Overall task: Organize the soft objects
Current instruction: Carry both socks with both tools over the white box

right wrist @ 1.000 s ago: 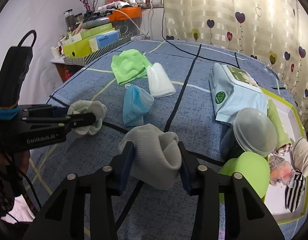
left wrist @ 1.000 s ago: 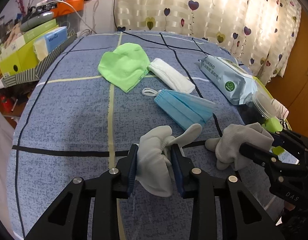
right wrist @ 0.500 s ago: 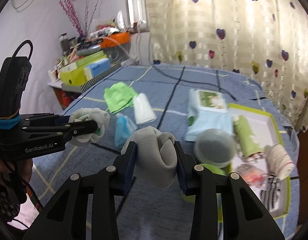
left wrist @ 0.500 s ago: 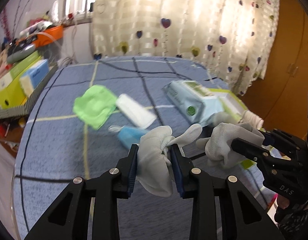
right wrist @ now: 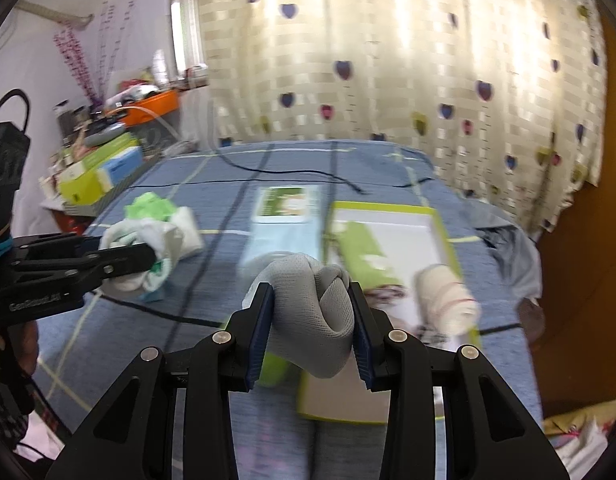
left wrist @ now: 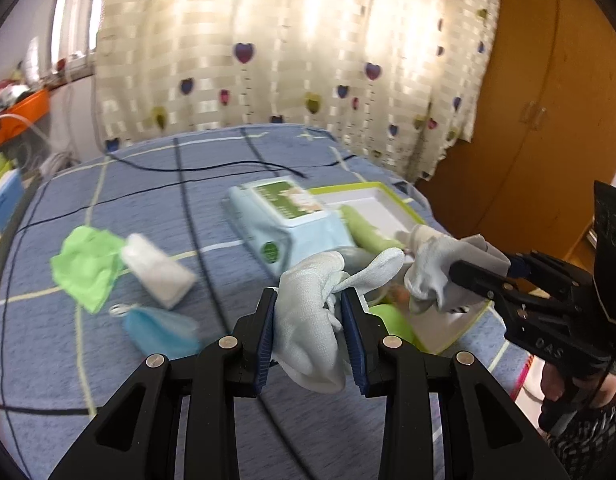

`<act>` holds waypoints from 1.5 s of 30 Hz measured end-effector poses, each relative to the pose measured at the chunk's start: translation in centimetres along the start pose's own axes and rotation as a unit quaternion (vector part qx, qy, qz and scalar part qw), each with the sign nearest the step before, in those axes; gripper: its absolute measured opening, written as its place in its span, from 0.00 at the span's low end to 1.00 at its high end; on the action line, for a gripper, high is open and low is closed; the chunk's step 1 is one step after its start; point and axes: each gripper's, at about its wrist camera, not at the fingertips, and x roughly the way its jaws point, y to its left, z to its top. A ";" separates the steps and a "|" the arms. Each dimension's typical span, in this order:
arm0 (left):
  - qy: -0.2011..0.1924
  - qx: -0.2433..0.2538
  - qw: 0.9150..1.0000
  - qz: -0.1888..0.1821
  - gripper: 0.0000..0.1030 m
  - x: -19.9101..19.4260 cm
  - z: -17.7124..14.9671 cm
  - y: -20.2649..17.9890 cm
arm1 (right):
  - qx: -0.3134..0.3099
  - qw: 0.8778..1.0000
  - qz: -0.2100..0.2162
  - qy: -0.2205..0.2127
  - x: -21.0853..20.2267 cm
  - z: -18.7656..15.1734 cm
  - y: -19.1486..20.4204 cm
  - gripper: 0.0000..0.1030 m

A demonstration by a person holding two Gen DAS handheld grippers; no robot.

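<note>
My left gripper (left wrist: 309, 300) is shut on a white glove (left wrist: 308, 320) and holds it above the blue bedspread. My right gripper (right wrist: 311, 294) is shut on a grey glove (right wrist: 315, 320), lifted near the green-rimmed white tray (right wrist: 387, 220). In the left wrist view the right gripper (left wrist: 459, 272) holds the grey glove (left wrist: 431, 268) over the tray's (left wrist: 359, 200) front part. In the right wrist view the left gripper (right wrist: 144, 258) holds the white glove (right wrist: 148, 240) at left. The tray holds a green roll (right wrist: 363, 248) and a cream roll (right wrist: 447, 304).
A wipes pack (left wrist: 284, 220) lies beside the tray. A green cloth (left wrist: 88, 264), a white folded cloth (left wrist: 156, 272) and a blue face mask (left wrist: 160, 330) lie on the bed (left wrist: 128, 380) at left. Boxes (right wrist: 96, 176) stand at far left. A curtain hangs behind.
Both grippers have lifted and swung to the right with their gloves. The tray is now in front of them, and the cloths and mask have shifted to the left.
</note>
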 end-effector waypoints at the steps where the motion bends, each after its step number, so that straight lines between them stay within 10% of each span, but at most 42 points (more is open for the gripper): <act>1: 0.001 0.003 1.000 -0.004 0.30 0.3 0.2 -0.4 | 0.003 1.000 -0.006 0.001 -0.1 0.0 -0.9 0.37; 21: 0.021 0.072 0.996 -0.042 0.30 7.6 2.3 -10.3 | 0.027 0.999 -0.034 0.027 4.2 1.7 -10.8 0.37; 45: 0.046 0.090 0.994 -0.044 0.30 11.3 1.5 -13.2 | -0.023 0.999 -0.001 0.034 9.9 4.4 -11.3 0.37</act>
